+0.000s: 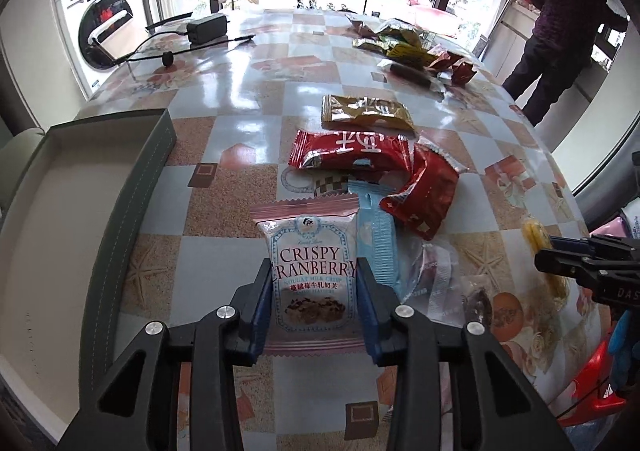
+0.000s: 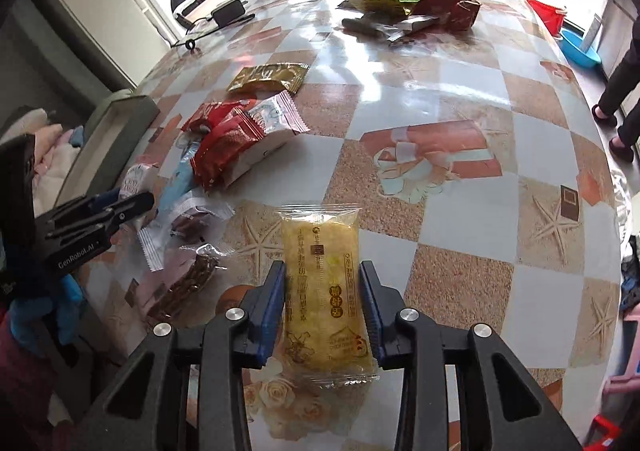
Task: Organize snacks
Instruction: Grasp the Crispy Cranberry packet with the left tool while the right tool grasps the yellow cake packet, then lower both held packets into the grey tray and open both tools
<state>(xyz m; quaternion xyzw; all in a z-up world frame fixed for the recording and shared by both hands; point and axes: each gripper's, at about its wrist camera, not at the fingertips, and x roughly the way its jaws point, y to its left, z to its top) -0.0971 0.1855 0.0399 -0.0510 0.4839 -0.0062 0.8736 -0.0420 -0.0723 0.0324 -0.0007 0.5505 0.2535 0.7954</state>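
Note:
My left gripper [image 1: 315, 271] is shut on a pink-and-white Crispy Cranberry packet [image 1: 312, 275], its fingers pressing both sides. My right gripper [image 2: 322, 273] is shut on a clear packet of yellow snack [image 2: 324, 291]; it also shows in the left wrist view [image 1: 538, 239]. A grey box [image 1: 132, 187] with a pale inside sits to the left. On the table lie two red packets [image 1: 352, 151] [image 1: 424, 191], a gold packet [image 1: 366, 113], a light blue packet [image 1: 378, 247] and clear wrapped snacks [image 1: 436, 283].
A checked tablecloth [image 1: 248, 99] covers the table. A pile of more snack packets [image 1: 412, 47] lies at the far right. A black power adapter [image 1: 208, 29] with cables sits at the far left. A person [image 1: 560, 23] stands beyond the table's right edge.

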